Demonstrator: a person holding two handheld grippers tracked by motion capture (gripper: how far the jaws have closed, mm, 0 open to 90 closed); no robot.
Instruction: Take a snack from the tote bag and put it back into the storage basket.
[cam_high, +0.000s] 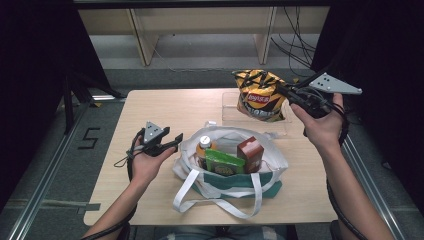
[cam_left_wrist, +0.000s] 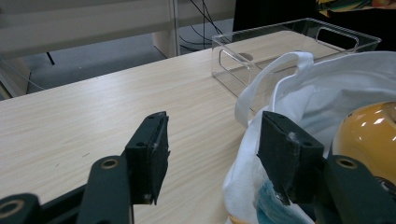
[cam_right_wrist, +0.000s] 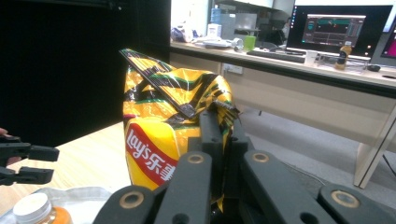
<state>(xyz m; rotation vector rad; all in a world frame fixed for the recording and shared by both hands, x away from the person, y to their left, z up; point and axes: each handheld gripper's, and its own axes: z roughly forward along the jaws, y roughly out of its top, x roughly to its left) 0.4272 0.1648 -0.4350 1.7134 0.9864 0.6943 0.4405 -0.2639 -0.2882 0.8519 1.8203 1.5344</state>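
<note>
The right tool (cam_high: 289, 93) pinches the yellow chip bag (cam_high: 260, 95) tight and holds it in the air above the clear box (cam_high: 230, 116), behind the white bag (cam_high: 225, 175), while the left tool (cam_high: 167, 142) waits open beside the white bag.

floor: grey carpet (cam_high: 200, 55) | furniture: light wood table (cam_high: 165, 107); far wooden bench (cam_high: 200, 20) | sides: black curtains (cam_high: 30, 60) | cables (cam_high: 295, 45) far right | desk (cam_right_wrist: 299, 65) with lit monitor (cam_right_wrist: 336, 28)
</note>
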